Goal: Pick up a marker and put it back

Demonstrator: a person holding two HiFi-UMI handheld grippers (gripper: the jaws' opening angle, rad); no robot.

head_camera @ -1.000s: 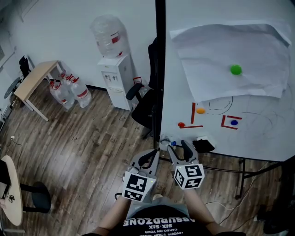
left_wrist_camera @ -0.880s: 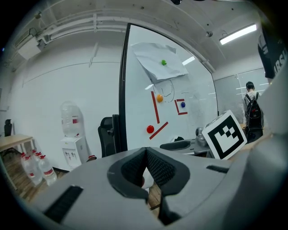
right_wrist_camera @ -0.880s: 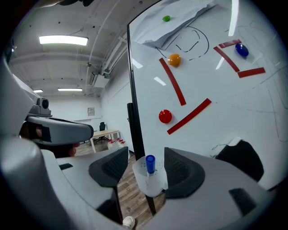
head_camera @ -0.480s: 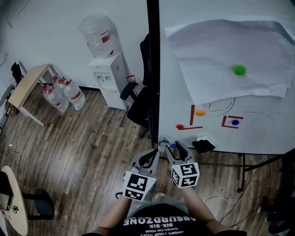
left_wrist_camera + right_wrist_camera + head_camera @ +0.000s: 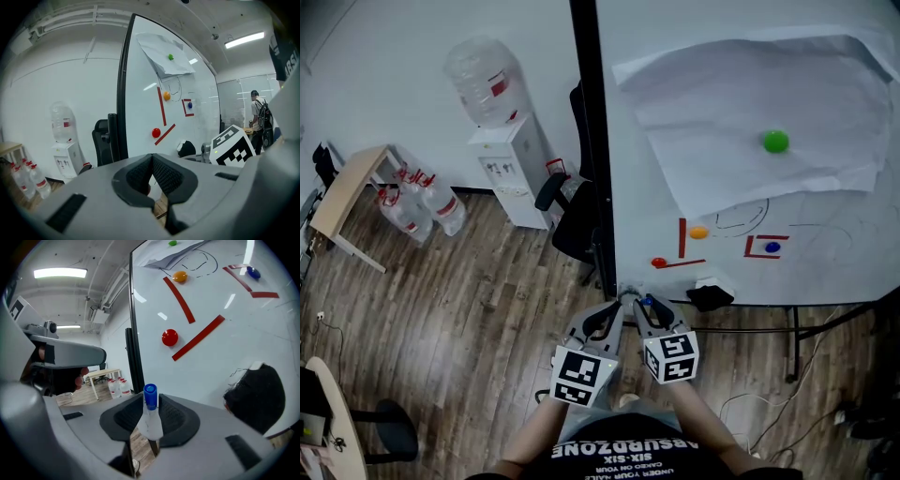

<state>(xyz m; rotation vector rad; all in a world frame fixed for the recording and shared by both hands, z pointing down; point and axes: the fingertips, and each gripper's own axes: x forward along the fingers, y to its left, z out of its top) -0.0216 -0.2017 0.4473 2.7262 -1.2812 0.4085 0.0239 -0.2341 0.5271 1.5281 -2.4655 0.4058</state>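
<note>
At the lower left corner of the whiteboard [image 5: 825, 267]:

- Right gripper [image 5: 649, 306]: its jaws have just been closing. The pads are now pressing on either side of a marker [image 5: 150, 411].
- Marker: it has a white barrel and a blue cap. It is standing up between the pads with the cap pointing toward the whiteboard. It is sitting just in front of the whiteboard's bottom edge.
- Left gripper [image 5: 611, 309]: it is hovering just beside the right one, below the whiteboard's black left frame. Its jaws are lying fully together with the pads touching, and it is holding nothing.
- Black eraser [image 5: 710, 296]: it is resting against the whiteboard's bottom edge, near the marker on its right.
- Red magnet [image 5: 658, 262], orange magnet [image 5: 699, 232] and blue magnet [image 5: 772, 247]: all are sticking to the whiteboard's lower area among red tape strips.
- Paper sheet [image 5: 741, 94]: it is hanging over the whiteboard's upper part, with a green magnet [image 5: 776, 142] pinning it.
- Office chair [image 5: 567, 211]: it is standing just left of the whiteboard's frame.
- Water dispenser [image 5: 508, 169]: it is standing farther left of the whiteboard, against the wall.
</note>
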